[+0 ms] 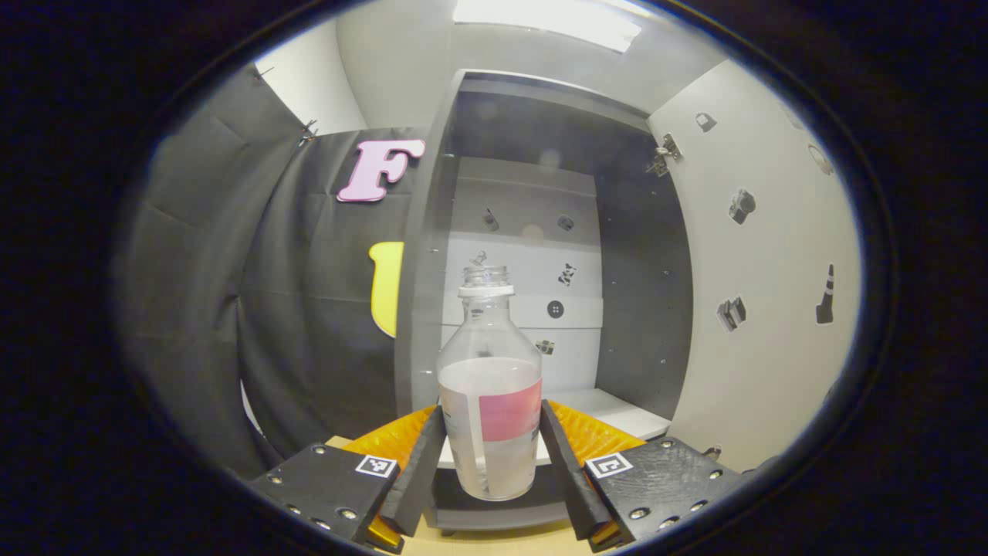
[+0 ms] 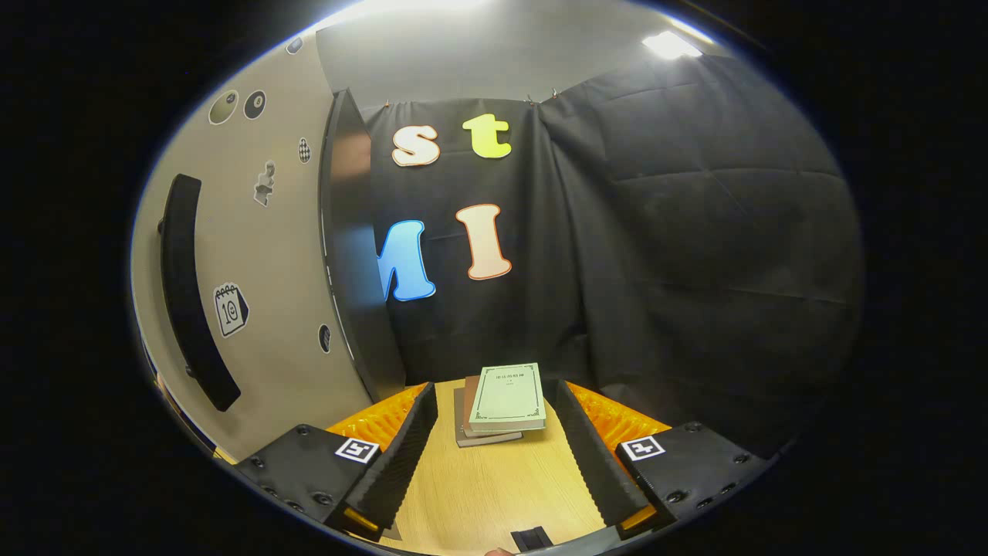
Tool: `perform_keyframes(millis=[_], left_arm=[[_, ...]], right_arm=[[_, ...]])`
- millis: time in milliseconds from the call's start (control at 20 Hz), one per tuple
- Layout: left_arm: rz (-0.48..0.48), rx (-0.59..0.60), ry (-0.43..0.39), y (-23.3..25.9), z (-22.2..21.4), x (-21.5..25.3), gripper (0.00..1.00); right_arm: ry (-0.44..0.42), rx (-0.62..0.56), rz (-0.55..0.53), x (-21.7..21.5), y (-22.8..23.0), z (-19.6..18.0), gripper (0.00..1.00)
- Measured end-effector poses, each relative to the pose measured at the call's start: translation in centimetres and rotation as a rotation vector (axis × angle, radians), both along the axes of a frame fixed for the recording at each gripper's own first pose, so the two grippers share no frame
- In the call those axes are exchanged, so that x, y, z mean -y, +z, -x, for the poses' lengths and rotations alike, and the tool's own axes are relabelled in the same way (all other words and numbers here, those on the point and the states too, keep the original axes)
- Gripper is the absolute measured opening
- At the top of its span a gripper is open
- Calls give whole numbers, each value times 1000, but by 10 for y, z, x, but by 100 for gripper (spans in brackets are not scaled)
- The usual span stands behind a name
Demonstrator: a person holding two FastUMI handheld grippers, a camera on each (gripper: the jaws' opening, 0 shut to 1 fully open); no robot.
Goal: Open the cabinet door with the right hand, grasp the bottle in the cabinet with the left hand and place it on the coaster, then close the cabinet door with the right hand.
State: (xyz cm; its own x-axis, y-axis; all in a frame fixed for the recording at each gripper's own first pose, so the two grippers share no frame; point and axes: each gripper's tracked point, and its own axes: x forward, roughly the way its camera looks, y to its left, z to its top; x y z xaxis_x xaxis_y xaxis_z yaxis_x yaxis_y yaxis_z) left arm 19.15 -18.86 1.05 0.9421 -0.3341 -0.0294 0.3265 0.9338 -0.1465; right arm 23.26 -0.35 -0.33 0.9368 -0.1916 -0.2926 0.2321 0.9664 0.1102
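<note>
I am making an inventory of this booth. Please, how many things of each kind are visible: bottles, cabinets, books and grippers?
Bottle: 1
Cabinet, door open: 1
Books, stacked on the table: 3, as far as the stack shows
Grippers: 2, the left gripper and the right gripper
Total: 7

The bottle (image 1: 488,401) is clear, with a white neck ring, a milky lower half and a pink band across its label. The cabinet (image 1: 641,309) is dark grey inside with a white shelf; its door (image 2: 270,255) is pale beige — dotted with small black-and-white stickers — with a black handle (image 2: 189,293). The worktop (image 2: 478,486) is light wood-grain (the top book (image 2: 507,396) pale green).
</note>
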Motion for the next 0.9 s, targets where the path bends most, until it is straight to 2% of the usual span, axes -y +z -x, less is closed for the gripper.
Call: perform_keyframes(millis=[400, 500, 650, 800, 900], left_arm=[[18, -15, 92, -30, 66, -61, 74], [13, -14, 109, -41, 82, -72, 72], [1, -15, 127, -61, 103, -85, 72], [-15, -12, 163, -82, 123, -102, 74], [-23, -17, 176, -98, 137, -110, 72]], right_arm=[[80, 9, -3, -6, -6, -1, 98], [100, 3, 0, -9, -8, 0, 98], [97, 17, 21, -5, -8, 3, 98], [84, 27, -9, -4, -7, 4, 98], [84, 32, -24, -5, -6, 5, 98]])
